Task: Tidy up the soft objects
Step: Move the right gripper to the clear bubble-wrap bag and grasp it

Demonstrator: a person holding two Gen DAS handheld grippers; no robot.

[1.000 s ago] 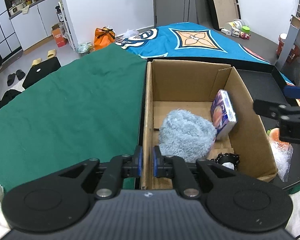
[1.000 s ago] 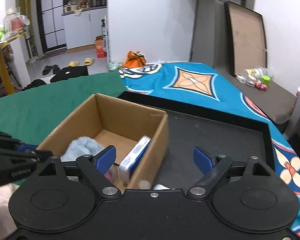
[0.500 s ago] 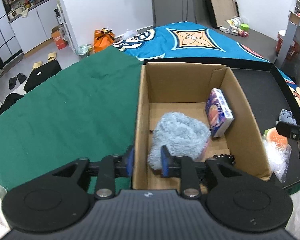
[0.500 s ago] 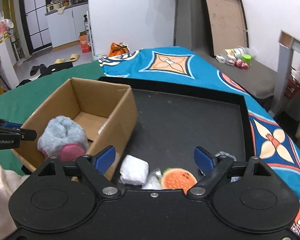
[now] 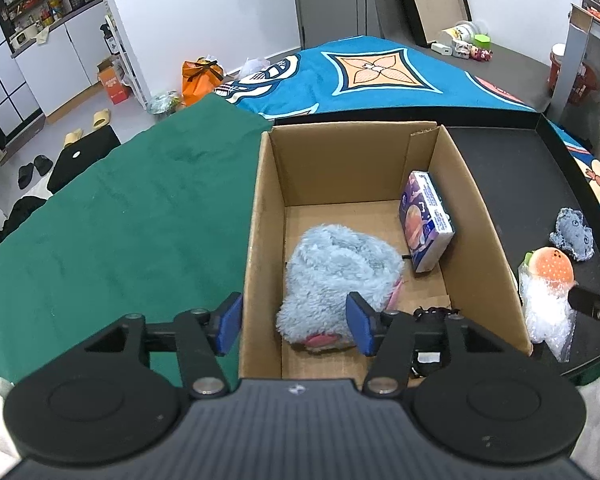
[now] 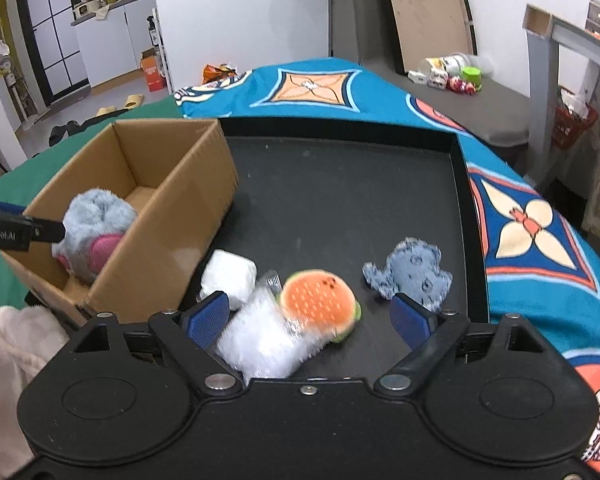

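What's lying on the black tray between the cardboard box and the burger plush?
A white soft cube and a clear plastic bag lie between the cardboard box and the burger plush, seen in the right wrist view.

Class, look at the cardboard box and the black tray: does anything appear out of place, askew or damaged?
Nothing looks damaged or spilled. In the cardboard box, the purple packet leans tilted against the right wall. The burger plush lies partly on a clear plastic bag on the black tray.

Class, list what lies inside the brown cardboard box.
In the brown cardboard box: a fluffy grey-blue plush, a purple tissue pack, a small black item. Anything beneath the plush is hidden.
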